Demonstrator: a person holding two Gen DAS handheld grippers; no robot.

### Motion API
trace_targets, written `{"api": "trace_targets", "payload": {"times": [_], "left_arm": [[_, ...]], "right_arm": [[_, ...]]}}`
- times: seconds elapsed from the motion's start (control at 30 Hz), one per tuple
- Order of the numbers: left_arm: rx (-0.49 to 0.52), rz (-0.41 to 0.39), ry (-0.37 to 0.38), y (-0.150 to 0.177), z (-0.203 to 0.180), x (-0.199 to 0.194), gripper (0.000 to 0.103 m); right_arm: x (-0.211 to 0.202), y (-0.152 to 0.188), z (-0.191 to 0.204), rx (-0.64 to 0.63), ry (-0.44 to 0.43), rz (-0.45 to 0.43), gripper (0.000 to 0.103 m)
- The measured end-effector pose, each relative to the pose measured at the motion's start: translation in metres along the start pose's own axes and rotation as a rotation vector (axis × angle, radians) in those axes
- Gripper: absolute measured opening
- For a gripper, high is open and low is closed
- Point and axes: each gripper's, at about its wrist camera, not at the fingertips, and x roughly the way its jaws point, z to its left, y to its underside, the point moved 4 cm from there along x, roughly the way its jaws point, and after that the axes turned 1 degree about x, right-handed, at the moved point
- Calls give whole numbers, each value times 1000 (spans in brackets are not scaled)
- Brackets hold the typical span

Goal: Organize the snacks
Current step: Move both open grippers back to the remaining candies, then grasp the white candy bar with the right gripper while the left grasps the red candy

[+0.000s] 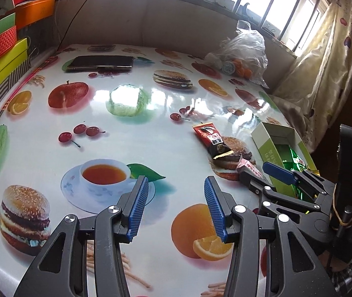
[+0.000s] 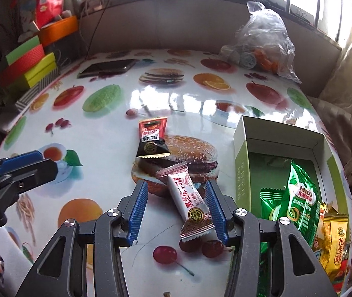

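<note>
Right gripper point(image 2: 176, 210) hangs open around the white foil-wrapped snack bar point(image 2: 188, 201) on the fruit-printed glossy table point(image 2: 116, 146); left gripper point(image 1: 176, 210) gapes empty.

Yellow snack packet point(image 2: 336, 242) cut by frame edge; bag contents point(image 1: 240, 68) perhaps oranges.

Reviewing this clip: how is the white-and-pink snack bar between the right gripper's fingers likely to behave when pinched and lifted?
The white-and-pink snack bar looks small and thin, so probably light. Its glossy wrapper may slip against the pads, and the crimped ends will likely crumple. It lies flat on the shiny table, unlikely to roll. The right gripper stands open around it.
</note>
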Motion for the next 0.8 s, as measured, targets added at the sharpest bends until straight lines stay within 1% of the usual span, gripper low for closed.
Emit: {"api": "trace_targets", "payload": {"times": [0.13,0.23,0.3,0.47,0.53,0.57,0.67,0.73,0.8], "left_arm": [[-6,7,0,0,2,4,48],[-10,9,1,0,3,6,48],[-9,10,1,0,3,6,49],[-14,9,-1,0,4,6,49],[-13,8,-5,0,4,6,48],[-14,8,-6,1,5,6,48],[-15,6,-10,1,5,5,48],[-16,7,-14,1,4,5,48],[-17,6,-14,1,5,4,48]], "right_arm": [[9,1,1,-16,6,28,48],[14,3,2,-21,29,57,48],[17,4,3,-19,14,67,48],[18,5,4,-6,13,61,44],[16,5,4,-5,22,56,36],[15,5,3,-2,23,53,35],[13,5,2,10,14,47,25],[15,7,4,14,1,54,23],[14,8,5,11,10,44,21]]}}
